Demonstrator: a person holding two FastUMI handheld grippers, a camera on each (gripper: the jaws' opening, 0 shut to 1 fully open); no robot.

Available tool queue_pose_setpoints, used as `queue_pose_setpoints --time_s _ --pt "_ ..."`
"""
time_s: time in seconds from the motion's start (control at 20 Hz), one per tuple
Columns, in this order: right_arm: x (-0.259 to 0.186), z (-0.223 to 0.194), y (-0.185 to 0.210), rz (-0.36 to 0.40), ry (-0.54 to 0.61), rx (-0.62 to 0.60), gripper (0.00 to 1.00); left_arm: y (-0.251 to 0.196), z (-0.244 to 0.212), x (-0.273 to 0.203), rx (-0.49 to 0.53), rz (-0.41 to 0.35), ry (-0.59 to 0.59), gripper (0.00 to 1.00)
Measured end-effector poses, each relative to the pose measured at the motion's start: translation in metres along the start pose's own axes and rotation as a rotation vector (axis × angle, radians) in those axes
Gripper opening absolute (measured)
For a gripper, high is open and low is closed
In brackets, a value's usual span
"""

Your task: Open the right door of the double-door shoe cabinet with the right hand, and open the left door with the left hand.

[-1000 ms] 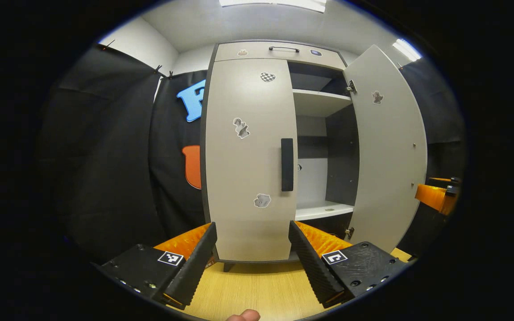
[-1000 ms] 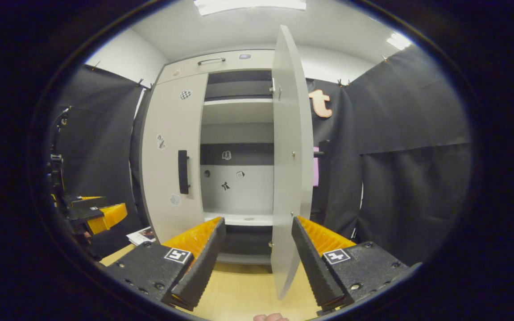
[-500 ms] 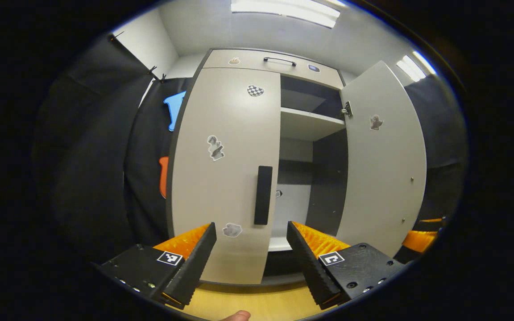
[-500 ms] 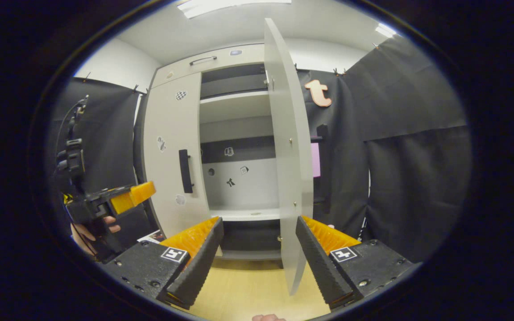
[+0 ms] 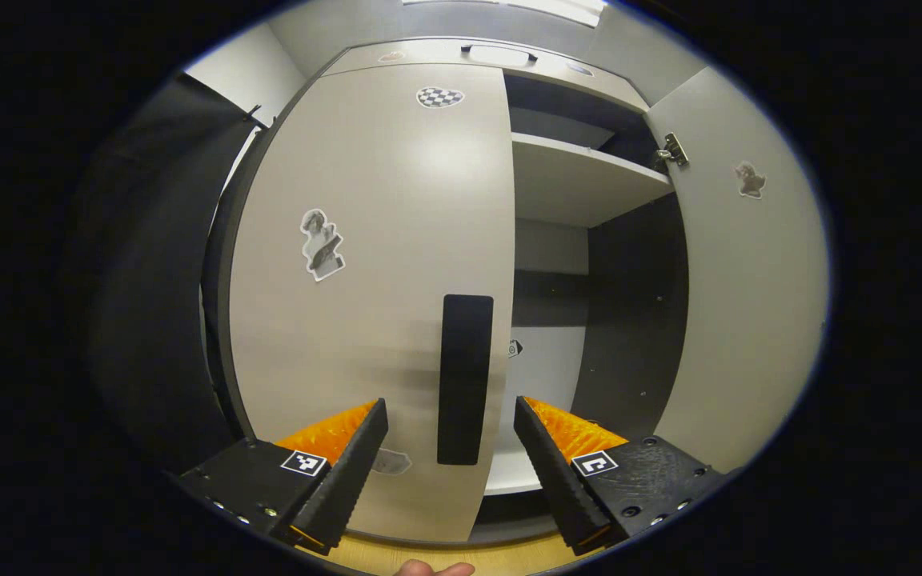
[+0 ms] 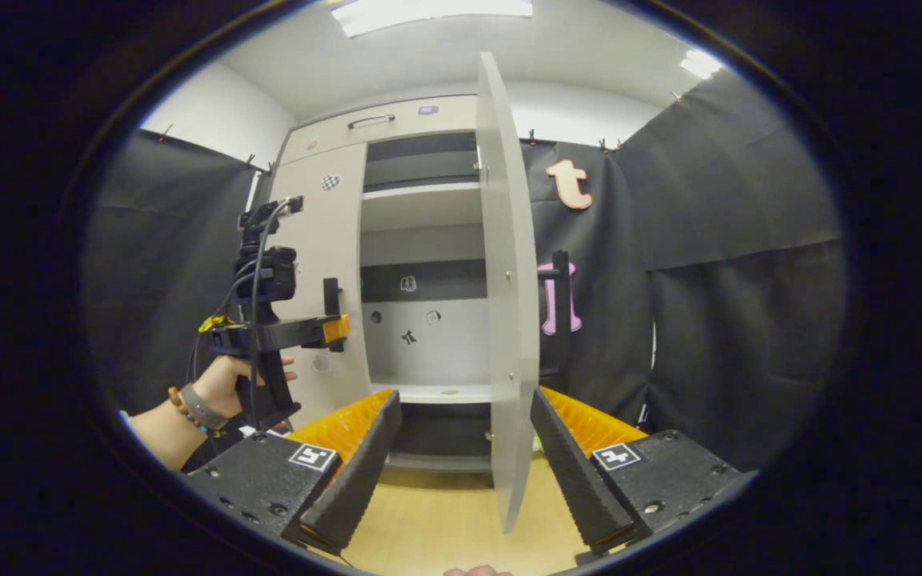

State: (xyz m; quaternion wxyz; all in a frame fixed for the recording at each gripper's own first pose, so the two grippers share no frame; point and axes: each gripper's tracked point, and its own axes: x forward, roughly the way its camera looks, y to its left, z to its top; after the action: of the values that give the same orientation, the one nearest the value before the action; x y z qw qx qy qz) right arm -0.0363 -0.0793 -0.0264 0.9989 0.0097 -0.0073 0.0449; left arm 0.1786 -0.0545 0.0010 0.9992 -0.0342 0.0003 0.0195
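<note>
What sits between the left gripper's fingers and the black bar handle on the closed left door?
Nothing: in the left gripper view the open left gripper frames the black bar handle of the grey left door, bare gap.

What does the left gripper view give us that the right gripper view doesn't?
Left gripper view adds: the handle of the left door framed between the left gripper's open fingers, plus a sticker on the open right door's inner face.
Right gripper view adds: a hand holding that gripper at the handle, the right door's outer handle, and the right gripper open astride that door's edge.
Shared: shut left door, checkered sticker, upper shelf.
</note>
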Motion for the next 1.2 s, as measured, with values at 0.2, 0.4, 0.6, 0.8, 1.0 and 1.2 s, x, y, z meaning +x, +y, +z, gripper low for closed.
queue_pose_setpoints --time_s 0.2,0.4,0.6,0.8,1.0,1.2 --pt "0.002 0.000 -0.008 -0.016 -0.001 0.009 1.00 0.003 -0.010 0.019 -0.012 0.012 0.028 0.95" --pt "0.010 -0.006 -0.010 -0.017 0.014 0.022 1.00 0.005 -0.008 0.024 -0.014 0.008 0.022 0.95" --pt "0.016 -0.002 -0.005 -0.001 -0.004 0.037 1.00 0.006 -0.008 0.023 -0.010 0.006 0.024 0.95" --pt "0.018 -0.001 -0.006 -0.001 -0.022 0.031 1.00 0.006 -0.009 0.023 -0.002 0.006 0.021 0.96" --pt "0.017 -0.002 -0.004 0.002 -0.021 0.041 0.99 0.008 -0.010 0.023 -0.002 -0.002 0.028 0.73" --pt "0.016 0.000 -0.004 -0.003 -0.016 0.024 1.00 -0.007 -0.011 0.020 -0.004 -0.034 0.041 0.39"
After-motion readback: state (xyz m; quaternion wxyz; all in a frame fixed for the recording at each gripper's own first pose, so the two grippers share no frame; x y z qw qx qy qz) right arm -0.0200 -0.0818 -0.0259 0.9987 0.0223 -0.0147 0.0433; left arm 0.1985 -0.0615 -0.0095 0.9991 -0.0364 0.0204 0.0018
